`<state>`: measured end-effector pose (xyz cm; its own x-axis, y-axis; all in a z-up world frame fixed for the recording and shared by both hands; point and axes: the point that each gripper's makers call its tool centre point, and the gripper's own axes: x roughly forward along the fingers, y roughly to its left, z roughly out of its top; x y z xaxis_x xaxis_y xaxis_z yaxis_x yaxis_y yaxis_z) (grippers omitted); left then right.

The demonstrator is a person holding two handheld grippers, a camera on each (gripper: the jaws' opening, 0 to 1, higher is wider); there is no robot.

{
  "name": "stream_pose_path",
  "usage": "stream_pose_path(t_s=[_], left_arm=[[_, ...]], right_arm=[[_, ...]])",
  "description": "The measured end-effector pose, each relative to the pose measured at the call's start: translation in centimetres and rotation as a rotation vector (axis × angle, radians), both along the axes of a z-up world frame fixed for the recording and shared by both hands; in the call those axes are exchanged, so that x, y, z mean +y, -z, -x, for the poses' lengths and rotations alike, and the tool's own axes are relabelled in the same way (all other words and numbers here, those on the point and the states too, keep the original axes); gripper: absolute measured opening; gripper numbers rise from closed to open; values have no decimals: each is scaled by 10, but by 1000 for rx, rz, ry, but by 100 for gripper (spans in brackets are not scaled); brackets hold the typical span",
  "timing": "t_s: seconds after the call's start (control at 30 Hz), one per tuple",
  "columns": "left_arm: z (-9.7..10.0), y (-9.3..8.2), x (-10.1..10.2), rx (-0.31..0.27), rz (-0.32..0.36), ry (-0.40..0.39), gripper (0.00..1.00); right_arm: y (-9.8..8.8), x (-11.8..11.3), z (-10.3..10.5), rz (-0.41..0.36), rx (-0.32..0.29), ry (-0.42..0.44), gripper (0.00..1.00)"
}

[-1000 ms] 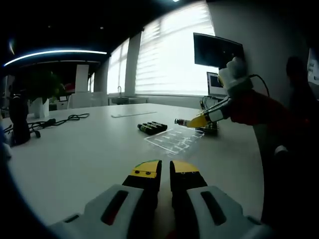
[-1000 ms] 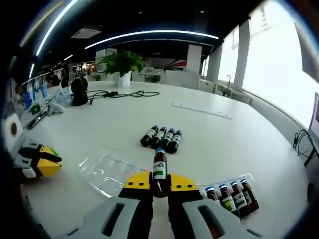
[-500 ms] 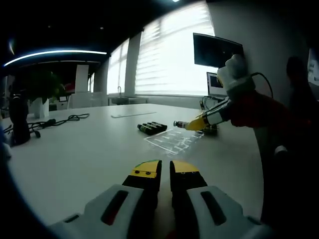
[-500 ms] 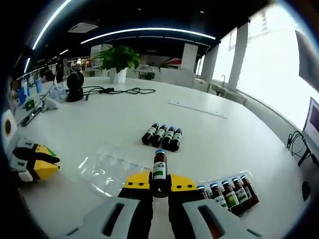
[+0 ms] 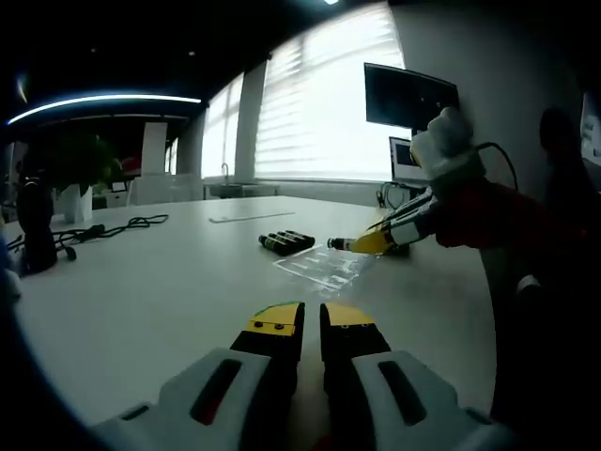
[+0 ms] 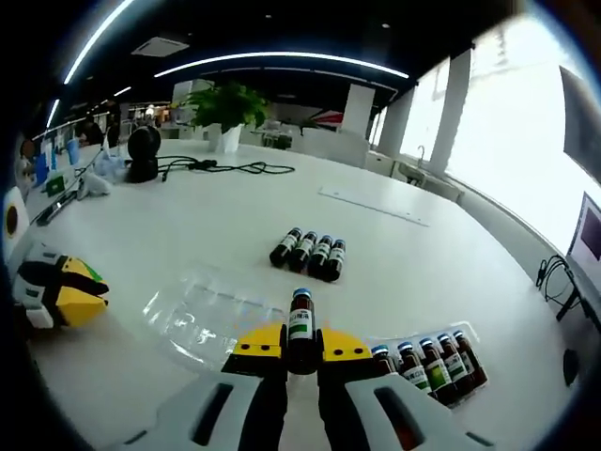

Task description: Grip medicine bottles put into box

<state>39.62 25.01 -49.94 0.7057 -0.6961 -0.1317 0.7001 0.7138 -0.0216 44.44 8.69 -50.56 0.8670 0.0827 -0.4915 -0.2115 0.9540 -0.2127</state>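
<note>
My right gripper [image 6: 300,344] is shut on a small brown medicine bottle [image 6: 300,319] with a blue cap and a green and white label. It holds the bottle upright just above the near edge of a clear plastic tray [image 6: 202,315]. In the left gripper view the right gripper [image 5: 374,241] comes in from the right, and the bottle [image 5: 335,244] is low over the clear tray [image 5: 324,267]. Several bottles [image 6: 310,254] lie side by side beyond the tray. My left gripper [image 5: 301,325] rests low over the white table [image 5: 141,291], jaws together with nothing between them.
A second clear tray [image 6: 474,336] at the right holds several bottles [image 6: 430,365] in a row. A potted plant [image 6: 223,111], black cables [image 6: 221,170] and a black device [image 6: 143,150] stand at the far side. A monitor [image 5: 410,96] hangs near the table's edge.
The right gripper has carried the bottle down and slightly left, closer to the clear tray. My left gripper has stayed still.
</note>
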Motion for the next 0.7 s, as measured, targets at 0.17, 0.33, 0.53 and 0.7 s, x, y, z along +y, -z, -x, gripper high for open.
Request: stream_pose_path(t_s=[0.17, 0.33, 0.53, 0.7], left_arm=[[0, 0, 0, 0, -1, 0, 2], [0, 1, 0, 1, -4, -2, 2], [-1, 1, 0, 1, -5, -3, 2], [-1, 1, 0, 1, -6, -4, 2]], right_arm=[[-2, 1, 1, 0, -19, -6, 3], [-9, 0, 2, -32, -39, -15, 2], [-11, -6, 1, -62, -25, -33, 2], [-14, -13, 8, -54, 11, -72, 1]])
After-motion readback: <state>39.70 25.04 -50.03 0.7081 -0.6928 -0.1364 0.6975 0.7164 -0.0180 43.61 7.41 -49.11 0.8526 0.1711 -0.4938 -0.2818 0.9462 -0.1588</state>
